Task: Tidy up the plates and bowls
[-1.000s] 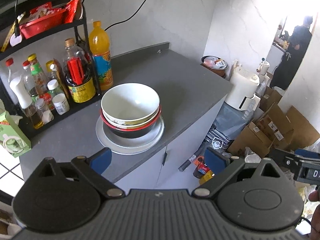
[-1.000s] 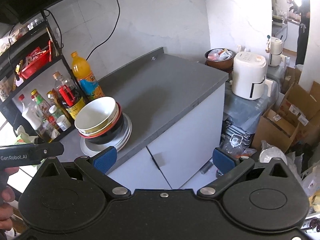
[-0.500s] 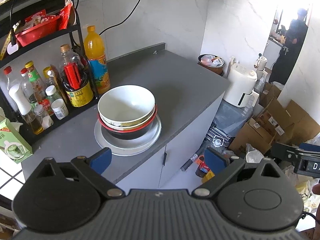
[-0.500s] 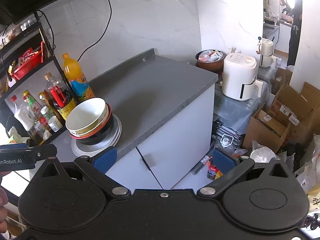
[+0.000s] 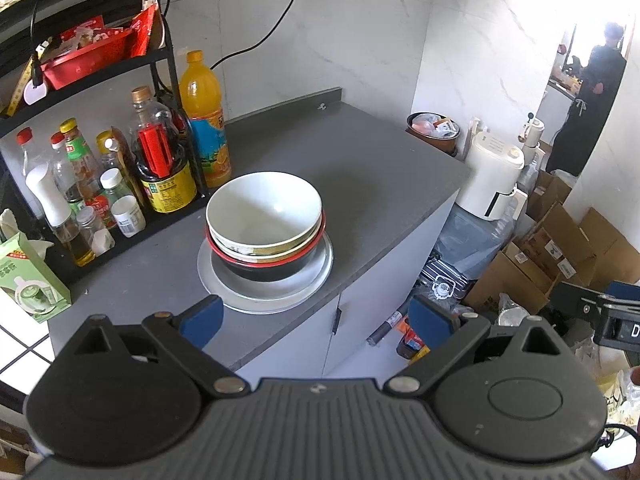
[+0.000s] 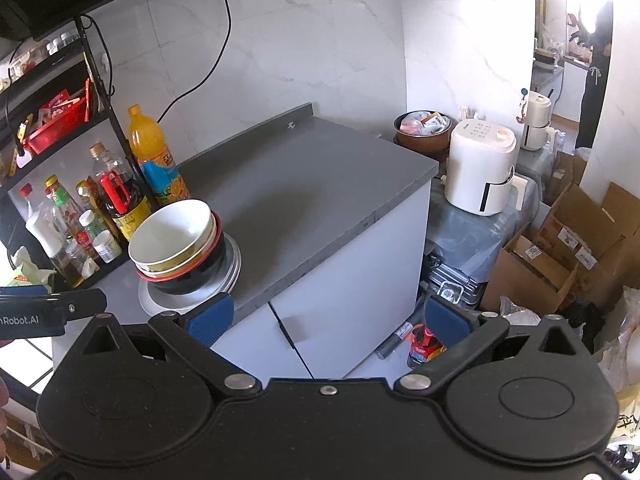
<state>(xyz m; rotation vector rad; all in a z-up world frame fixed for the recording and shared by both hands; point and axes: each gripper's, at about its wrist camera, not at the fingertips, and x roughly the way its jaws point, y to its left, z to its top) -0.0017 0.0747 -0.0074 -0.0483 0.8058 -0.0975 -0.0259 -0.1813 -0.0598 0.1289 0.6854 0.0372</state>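
Grey stone countertop (image 5: pixel 360 168), the landmark for all positions given here, carries the task's crockery near its front left edge. A white bowl (image 5: pixel 262 208) sits nested inside a patterned bowl, which in turn sits in a black bowl with a red rim (image 5: pixel 272 268); the whole stack rests on a pale plate (image 5: pixel 316 280) lying flat on the countertop. Just behind the stack, at the countertop's left end, stand an orange drink bottle (image 5: pixel 202 116) and a black rack of condiment bottles (image 5: pixel 160 160). The rest of the countertop, to the right of the stack and back to the wall, is bare.

The left gripper (image 5: pixel 316 316) hovers off the front edge of the countertop, jaws spread wide and empty, its blue pads (image 5: pixel 200 314) apart from the plate. The right gripper (image 6: pixel 328 318) hangs off the same front edge, further right, likewise spread and holding nothing.

Judged from this arrangement, the stacking looks complete or nearly so, and both tools stand clear of it. If any move remains, it calls for approaching the plate rim low and level, since the nested bowls sit slightly off-centre and could slide.
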